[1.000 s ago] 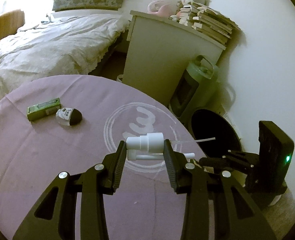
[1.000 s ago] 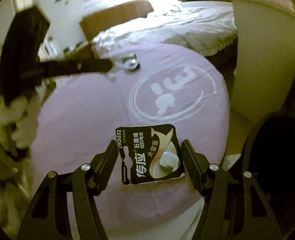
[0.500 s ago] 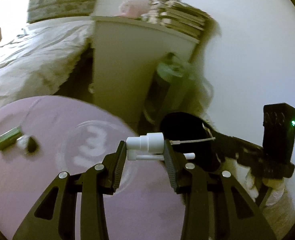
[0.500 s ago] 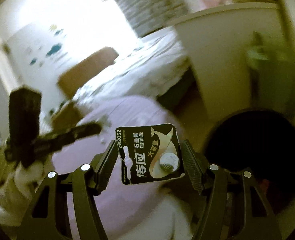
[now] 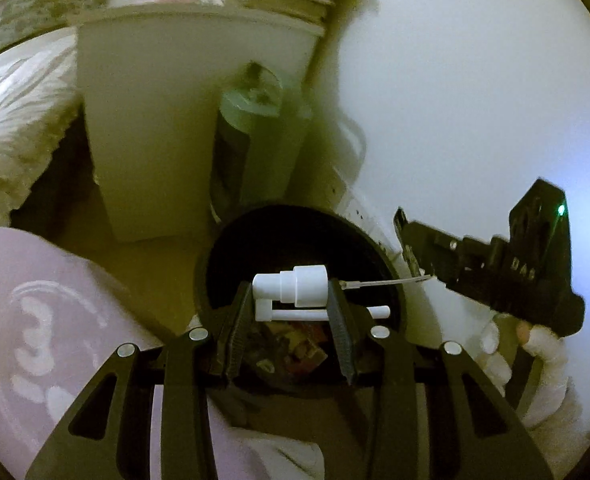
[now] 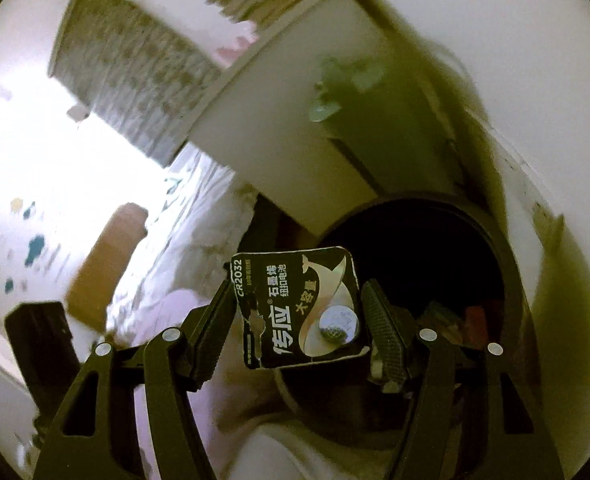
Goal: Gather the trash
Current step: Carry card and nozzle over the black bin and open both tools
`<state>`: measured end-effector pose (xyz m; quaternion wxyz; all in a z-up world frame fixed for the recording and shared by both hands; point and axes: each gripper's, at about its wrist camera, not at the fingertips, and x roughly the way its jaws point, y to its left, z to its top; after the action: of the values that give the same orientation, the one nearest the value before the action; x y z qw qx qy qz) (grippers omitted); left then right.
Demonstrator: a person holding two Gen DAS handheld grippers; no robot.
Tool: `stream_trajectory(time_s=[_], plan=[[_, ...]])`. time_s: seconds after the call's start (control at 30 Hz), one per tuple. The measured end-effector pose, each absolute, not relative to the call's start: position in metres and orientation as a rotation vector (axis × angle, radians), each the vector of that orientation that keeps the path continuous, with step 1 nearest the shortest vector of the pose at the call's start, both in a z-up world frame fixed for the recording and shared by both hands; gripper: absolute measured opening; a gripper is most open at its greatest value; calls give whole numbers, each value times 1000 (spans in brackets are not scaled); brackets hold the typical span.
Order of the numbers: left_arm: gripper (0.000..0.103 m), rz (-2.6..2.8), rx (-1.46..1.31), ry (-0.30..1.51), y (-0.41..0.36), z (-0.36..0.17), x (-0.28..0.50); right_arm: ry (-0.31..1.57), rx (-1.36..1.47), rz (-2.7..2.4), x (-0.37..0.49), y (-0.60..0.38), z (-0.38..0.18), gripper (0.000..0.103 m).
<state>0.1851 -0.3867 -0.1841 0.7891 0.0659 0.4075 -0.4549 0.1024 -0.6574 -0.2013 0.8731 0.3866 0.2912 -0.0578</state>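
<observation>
My left gripper (image 5: 289,300) is shut on a white spray-pump head (image 5: 295,290) with a thin tube sticking out to the right, held over the open black trash bin (image 5: 223,264). My right gripper (image 6: 297,314) is shut on a black CR2032 coin-battery card (image 6: 295,312), held at the left rim of the same bin (image 6: 507,280). The right gripper also shows in the left wrist view (image 5: 415,256), at the bin's far right side. Coloured wrappers lie inside the bin.
The purple round table (image 5: 35,320) lies to the left of the bin. A white cabinet (image 5: 167,120) with stacked books and a green heater (image 5: 255,140) stand behind the bin. A bed (image 5: 11,112) is at far left. A white wall is at right.
Both grippers have swung from above the purple table to the right, over the black bin, each still holding its item. The table items have left the view.
</observation>
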Motion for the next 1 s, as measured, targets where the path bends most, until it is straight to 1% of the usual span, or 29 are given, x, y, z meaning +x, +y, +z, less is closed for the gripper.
stream_trajectory(time_s=[0.33, 0.77, 0.83, 0.87, 0.9, 0.93, 0.97, 1.0], plan=[[37, -1019, 260, 903, -421, -208, 173, 631, 862, -164, 104, -675, -227, 65], [38, -1041, 303, 879, -432, -208, 169, 663, 873, -185, 99, -674, -238, 66], [39, -1037, 314, 867, -433, -206, 167, 664, 878, -190, 98, -674, -237, 67], [40, -1038, 323, 863, -434, -205, 166, 666, 881, -193, 97, -674, -237, 71], [45, -1039, 326, 862, -434, -205, 165, 663, 883, -198, 96, -673, -236, 75], [51, -1038, 330, 855, -435, -203, 165, 658, 883, -199, 93, -672, -235, 76], [63, -1031, 334, 841, -433, -201, 162, 655, 883, -199, 93, -671, -234, 79], [73, -1023, 336, 825, -431, -198, 160, 652, 882, -199, 92, -670, -233, 79]])
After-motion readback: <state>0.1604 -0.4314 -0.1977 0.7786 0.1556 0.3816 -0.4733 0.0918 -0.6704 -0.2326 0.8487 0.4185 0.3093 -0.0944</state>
